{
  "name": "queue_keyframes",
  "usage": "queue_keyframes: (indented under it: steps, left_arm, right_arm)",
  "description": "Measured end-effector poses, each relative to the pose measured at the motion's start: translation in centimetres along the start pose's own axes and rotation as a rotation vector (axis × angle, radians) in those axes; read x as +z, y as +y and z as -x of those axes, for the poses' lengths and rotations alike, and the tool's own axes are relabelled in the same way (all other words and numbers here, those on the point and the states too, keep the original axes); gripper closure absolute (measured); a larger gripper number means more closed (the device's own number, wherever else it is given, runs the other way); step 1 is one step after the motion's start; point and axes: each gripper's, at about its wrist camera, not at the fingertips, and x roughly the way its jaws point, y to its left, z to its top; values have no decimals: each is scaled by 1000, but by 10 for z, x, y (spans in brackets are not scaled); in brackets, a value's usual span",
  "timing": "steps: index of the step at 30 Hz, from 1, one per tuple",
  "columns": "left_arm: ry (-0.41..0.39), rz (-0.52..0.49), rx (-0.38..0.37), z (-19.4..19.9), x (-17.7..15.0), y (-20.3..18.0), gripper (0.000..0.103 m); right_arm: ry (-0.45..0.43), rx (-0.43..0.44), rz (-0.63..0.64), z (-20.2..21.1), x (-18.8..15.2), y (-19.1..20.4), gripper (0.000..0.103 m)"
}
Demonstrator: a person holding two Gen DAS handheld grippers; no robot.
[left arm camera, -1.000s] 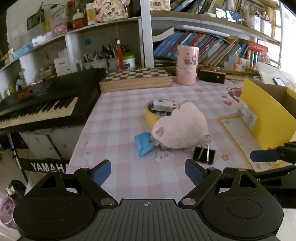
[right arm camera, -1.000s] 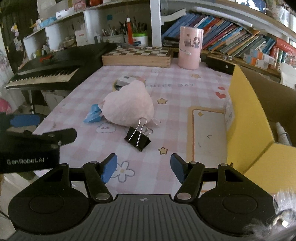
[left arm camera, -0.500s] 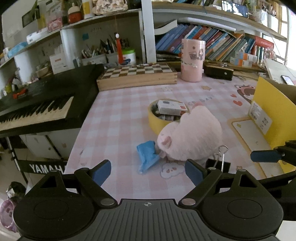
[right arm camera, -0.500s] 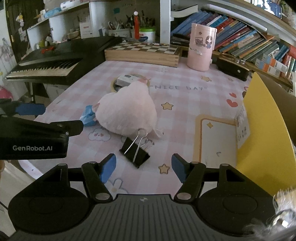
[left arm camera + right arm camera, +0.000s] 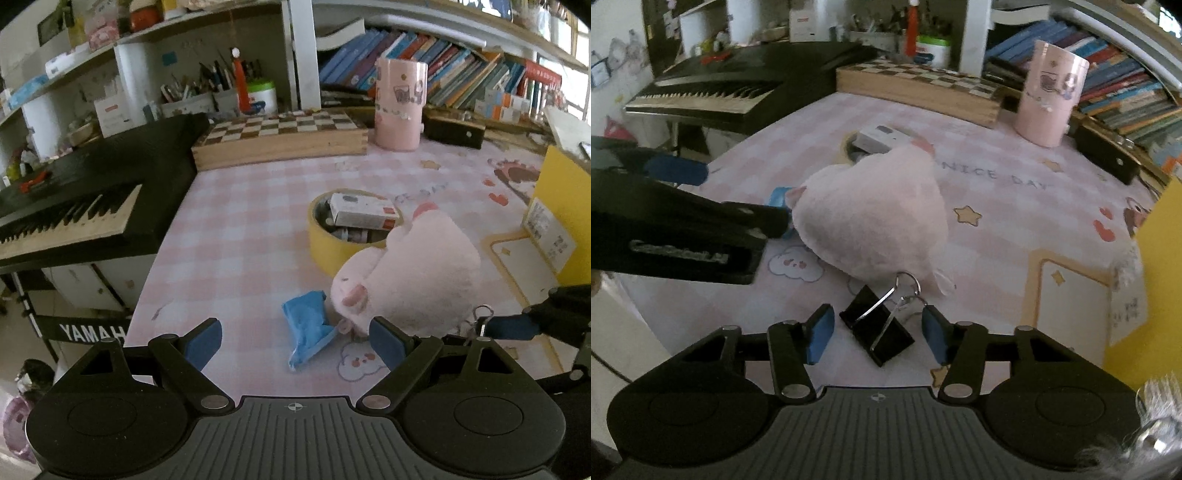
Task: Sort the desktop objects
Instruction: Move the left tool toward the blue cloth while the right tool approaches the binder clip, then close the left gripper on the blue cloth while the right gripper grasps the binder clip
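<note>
A black binder clip (image 5: pixel 877 330) with steel handles lies on the pink checked desk mat, between the open fingers of my right gripper (image 5: pixel 877 334). A pink plush toy (image 5: pixel 871 218) lies just behind it, also in the left wrist view (image 5: pixel 410 277). A blue packet (image 5: pixel 308 325) lies left of the plush, just ahead of my open, empty left gripper (image 5: pixel 295 341). A yellow tape roll (image 5: pixel 332 240) holding a small white box (image 5: pixel 364 212) stands behind the plush.
A yellow cardboard box (image 5: pixel 561 210) stands at the right. A pink cylinder (image 5: pixel 399 105), a wooden chessboard box (image 5: pixel 280 138) and a black case (image 5: pixel 454 129) line the back. A black keyboard (image 5: pixel 74 206) borders the desk's left edge.
Both grippers have moved forward and lower toward the desk. The binder clip now sits between my right gripper's fingers; the blue packet is nearer my left gripper.
</note>
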Motion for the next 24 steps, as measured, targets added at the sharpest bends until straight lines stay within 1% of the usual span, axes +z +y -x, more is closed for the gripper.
queue_keyframes:
  steps: [1,2,3,4,5,9,12,13,16,18,20,21,22,23,24]
  left_arm:
    - [8,-1,-1,-3,0,0,14]
    - [18,-2,-3,-7,1,-1,14]
    - [26,-1,-4,-11,1,-1,14]
    - [33,-1,-5,-14,1,-2,14]
    - [42,-4,-12,-17,2,-2,14]
    - [89,-30,-28,-28,1,-6,15]
    - [92,-43,-25,-32,1,-8,21]
    - [91,-48,-22,-33,1,-9,22]
    - [81,-61,-9,-35,3,-11,27]
    - [74,-61,-9,-36,4,-12,35]
    - [68,-61,-24,-37,6,-14,52]
    - [64,-65,-36,-37,6,-15,58]
    - [61,-73,-50,-37,6,-17,68]
    - [63,-80,-58,-37,7,-19,73]
    - [66,-84,-52,-37,8,-21,73]
  right_arm:
    - [-2,3,14,0,1,1,54]
    - [-7,5,34,-1,1,2,58]
    - [-14,7,57,0,1,3,60]
    - [-19,10,75,0,0,3,67]
    - [-21,15,87,0,0,3,69]
    - [-13,9,74,1,1,-3,70]
    - [-8,-1,41,2,2,-11,72]
    - [-5,-2,27,2,2,-14,77]
    - [-1,-4,-5,3,1,-19,77]
    - [-1,-5,-14,4,0,-21,77]
    - [-3,-6,-23,6,-1,-22,78]
    - [-6,-7,-27,7,-2,-22,78]
    - [-8,-9,-32,8,-2,-23,78]
    - [-11,-9,-38,9,-3,-24,78]
    - [-14,-11,-44,11,-4,-24,78]
